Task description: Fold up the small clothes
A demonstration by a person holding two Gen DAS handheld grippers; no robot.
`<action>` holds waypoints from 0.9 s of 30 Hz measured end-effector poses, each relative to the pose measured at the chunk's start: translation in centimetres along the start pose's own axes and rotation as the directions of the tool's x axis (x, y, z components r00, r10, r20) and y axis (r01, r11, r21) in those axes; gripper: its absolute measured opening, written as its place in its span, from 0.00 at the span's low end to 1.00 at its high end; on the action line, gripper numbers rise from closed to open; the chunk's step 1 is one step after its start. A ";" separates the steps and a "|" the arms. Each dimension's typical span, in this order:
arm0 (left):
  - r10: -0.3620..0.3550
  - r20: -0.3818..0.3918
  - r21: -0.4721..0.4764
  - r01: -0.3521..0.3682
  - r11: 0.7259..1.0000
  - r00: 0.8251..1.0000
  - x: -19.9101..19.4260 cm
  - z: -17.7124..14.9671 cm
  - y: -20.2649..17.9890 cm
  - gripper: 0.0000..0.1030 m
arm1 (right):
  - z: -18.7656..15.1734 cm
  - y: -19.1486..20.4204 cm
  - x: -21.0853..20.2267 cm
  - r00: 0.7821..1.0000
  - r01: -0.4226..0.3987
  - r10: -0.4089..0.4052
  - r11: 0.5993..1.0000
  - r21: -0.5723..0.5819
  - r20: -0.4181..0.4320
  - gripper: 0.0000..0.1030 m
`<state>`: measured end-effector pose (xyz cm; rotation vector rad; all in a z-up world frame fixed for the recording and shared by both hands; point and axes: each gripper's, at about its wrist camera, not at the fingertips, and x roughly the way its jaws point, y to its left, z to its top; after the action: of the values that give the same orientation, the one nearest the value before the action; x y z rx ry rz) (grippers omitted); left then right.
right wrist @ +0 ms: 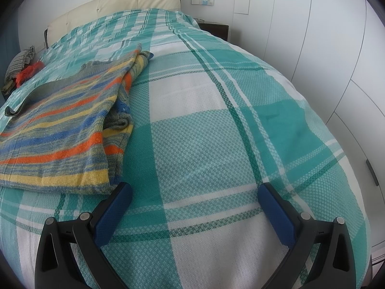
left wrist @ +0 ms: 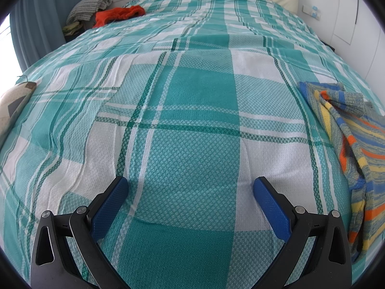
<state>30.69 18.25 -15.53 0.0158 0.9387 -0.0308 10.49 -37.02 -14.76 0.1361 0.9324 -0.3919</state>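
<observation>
Both grippers, left gripper (left wrist: pixel 190 187) and right gripper (right wrist: pixel 195 192), hover with jaws apart, holding nothing. One striped knit garment (right wrist: pixel 62 130) lies at left of the right view, apparently partly folded (one sleeve tucked). One red garment (left wrist: pixel 118 14) waits far upper left, seemingly unfolded.

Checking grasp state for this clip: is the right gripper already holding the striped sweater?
No. The right gripper is open and empty over the plaid bedspread, with the striped sweater lying beside its left finger.
</observation>
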 end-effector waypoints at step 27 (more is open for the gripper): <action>0.006 0.010 -0.008 -0.006 1.000 1.000 0.4 0.2 0.0 1.00 | 1.9 2.2 -4.7 0.996 -0.086 0.085 0.995 0.041 0.022 0.84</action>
<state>31.09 18.20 -15.67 0.0109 0.9291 -0.0218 10.26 -34.21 -10.01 0.2091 0.8954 -0.3329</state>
